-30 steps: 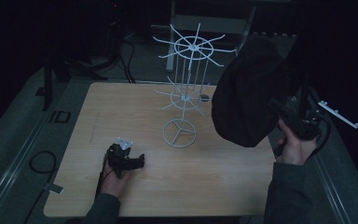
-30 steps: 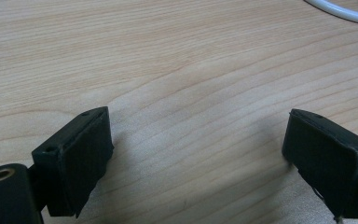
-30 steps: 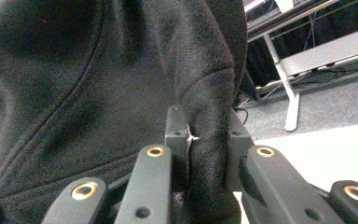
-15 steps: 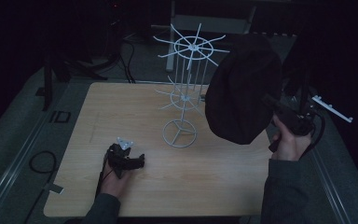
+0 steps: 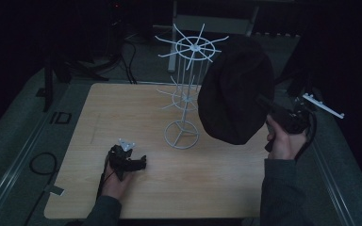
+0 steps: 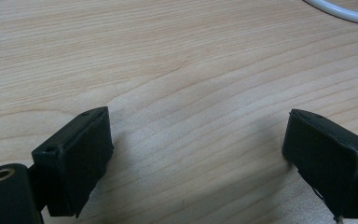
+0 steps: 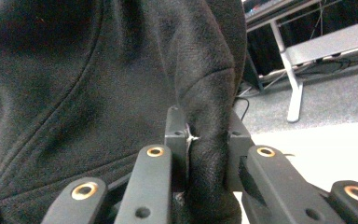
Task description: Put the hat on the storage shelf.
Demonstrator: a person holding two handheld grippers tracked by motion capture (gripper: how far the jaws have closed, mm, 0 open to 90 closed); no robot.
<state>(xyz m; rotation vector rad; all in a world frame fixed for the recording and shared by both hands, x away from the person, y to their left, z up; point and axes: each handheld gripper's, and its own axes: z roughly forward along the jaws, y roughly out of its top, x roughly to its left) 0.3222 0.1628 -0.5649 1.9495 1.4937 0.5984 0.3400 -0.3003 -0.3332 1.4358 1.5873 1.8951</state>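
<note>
A black cap (image 5: pixel 233 92) hangs in the air at the right of the table, in front of a white wire display stand (image 5: pixel 186 70). My right gripper (image 5: pixel 268 107) is shut on the cap's edge, and the right gripper view shows the black fabric (image 7: pixel 98 84) pinched between its fingers (image 7: pixel 176 135). The cap hides part of the stand's right side. My left gripper (image 5: pixel 139 162) rests on the wooden table (image 5: pixel 217 188) at the front left, open. In the left gripper view its fingers (image 6: pixel 79 154) stand wide apart over bare wood (image 6: pixel 191 93).
The stand's round base ring (image 5: pixel 182 134) sits at the table's middle, and a piece of it (image 6: pixel 340 11) shows at the top right of the left gripper view. Beyond the table lie cables (image 5: pixel 118 56) and a metal frame leg (image 7: pixel 291 79) on grey floor.
My right gripper has carried the cap to the left and slightly up, closer to the stand's top spokes. The left gripper has stayed where it was.
</note>
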